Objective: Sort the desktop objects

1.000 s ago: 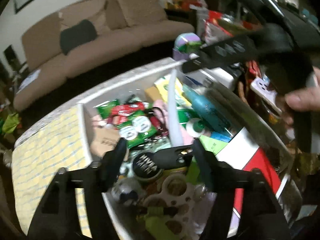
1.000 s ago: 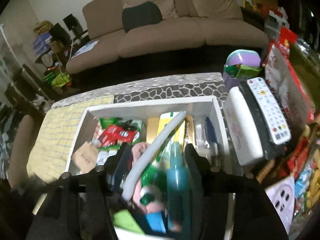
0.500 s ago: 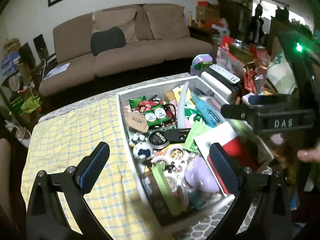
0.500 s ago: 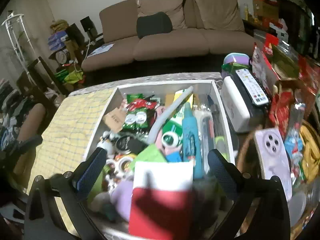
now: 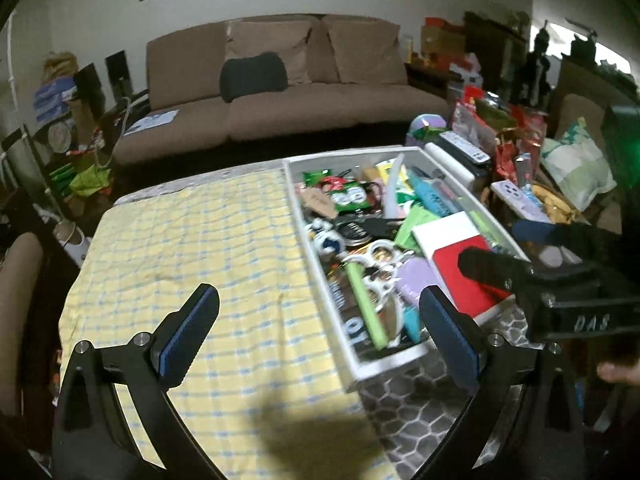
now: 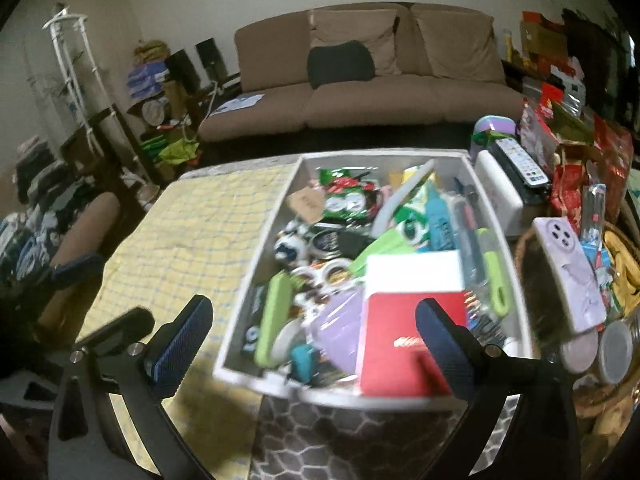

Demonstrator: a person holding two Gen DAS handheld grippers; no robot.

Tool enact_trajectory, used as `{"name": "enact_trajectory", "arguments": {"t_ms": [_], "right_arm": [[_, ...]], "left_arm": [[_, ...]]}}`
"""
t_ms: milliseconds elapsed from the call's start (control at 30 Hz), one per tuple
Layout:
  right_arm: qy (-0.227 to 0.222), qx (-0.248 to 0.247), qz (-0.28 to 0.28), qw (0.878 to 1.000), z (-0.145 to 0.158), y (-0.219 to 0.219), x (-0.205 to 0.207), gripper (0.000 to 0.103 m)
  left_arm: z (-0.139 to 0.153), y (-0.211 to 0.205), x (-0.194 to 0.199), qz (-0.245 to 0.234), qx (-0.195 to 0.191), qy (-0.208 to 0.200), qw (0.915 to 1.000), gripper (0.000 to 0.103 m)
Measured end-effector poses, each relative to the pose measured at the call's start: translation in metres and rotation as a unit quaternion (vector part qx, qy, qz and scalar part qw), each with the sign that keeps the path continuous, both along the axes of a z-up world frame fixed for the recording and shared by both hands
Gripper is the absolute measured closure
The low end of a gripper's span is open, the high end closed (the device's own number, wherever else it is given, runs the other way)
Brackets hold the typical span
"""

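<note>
A white tray (image 5: 390, 364) stands on the table, packed with several small items: a red and white box (image 5: 456, 260), a green bar (image 5: 366, 304), a teal tube (image 5: 434, 198) and green packets (image 5: 352, 196). My left gripper (image 5: 316, 300) hovers above the yellow checked cloth (image 5: 192, 248) and the tray's near left corner. Its jaws are opening and nothing is between them. My right gripper (image 6: 313, 308) stands open and empty over the near end of the tray (image 6: 320, 394), above the red and white box (image 6: 408, 320). It also shows as a black body (image 5: 560, 280) in the left wrist view.
Right of the tray lie a white box (image 6: 500, 192), a remote control (image 6: 520, 160), a purple phone case (image 6: 572, 276) on a basket, and red snack bags (image 6: 576, 152). A brown sofa (image 6: 360, 92) stands beyond the table. A grey honeycomb-patterned surface (image 6: 352, 436) lies in front of the tray.
Both grippers have pulled back and up out of the tray and their jaws have spread wide. The views now take in the whole tray and the cloth.
</note>
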State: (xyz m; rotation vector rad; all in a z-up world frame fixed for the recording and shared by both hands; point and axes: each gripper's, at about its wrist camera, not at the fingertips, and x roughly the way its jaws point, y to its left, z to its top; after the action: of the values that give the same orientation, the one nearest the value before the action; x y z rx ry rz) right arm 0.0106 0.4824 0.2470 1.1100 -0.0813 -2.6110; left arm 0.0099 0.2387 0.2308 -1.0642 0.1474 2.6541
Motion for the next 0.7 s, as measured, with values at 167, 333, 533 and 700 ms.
{"name": "enact_trajectory", "arguments": {"t_ms": [167,333,533,700], "right_arm": [[0.003,-0.004,0.005,1.000,-0.013,-0.029,0.016,0.000],[0.008,-0.004,0.016,1.000,-0.024,-0.065,0.025,0.000],[0.009,0.003,0.045,0.999,-0.045,-0.123,0.033,0.000],[0.004,0.019,0.058,0.998,-0.068,-0.170,0.028,0.000]], "left_arm": [[-0.009,-0.038,0.012,0.026,0.008,-0.001,0.9996,0.000],[-0.023,-0.084,0.021,0.056,0.008,0.000,0.9984,0.000],[-0.044,-0.148,0.019,0.106,0.007,-0.003,0.9943,0.000],[-0.071,-0.190,0.012,0.138,0.000,-0.016,0.9903,0.000]]}}
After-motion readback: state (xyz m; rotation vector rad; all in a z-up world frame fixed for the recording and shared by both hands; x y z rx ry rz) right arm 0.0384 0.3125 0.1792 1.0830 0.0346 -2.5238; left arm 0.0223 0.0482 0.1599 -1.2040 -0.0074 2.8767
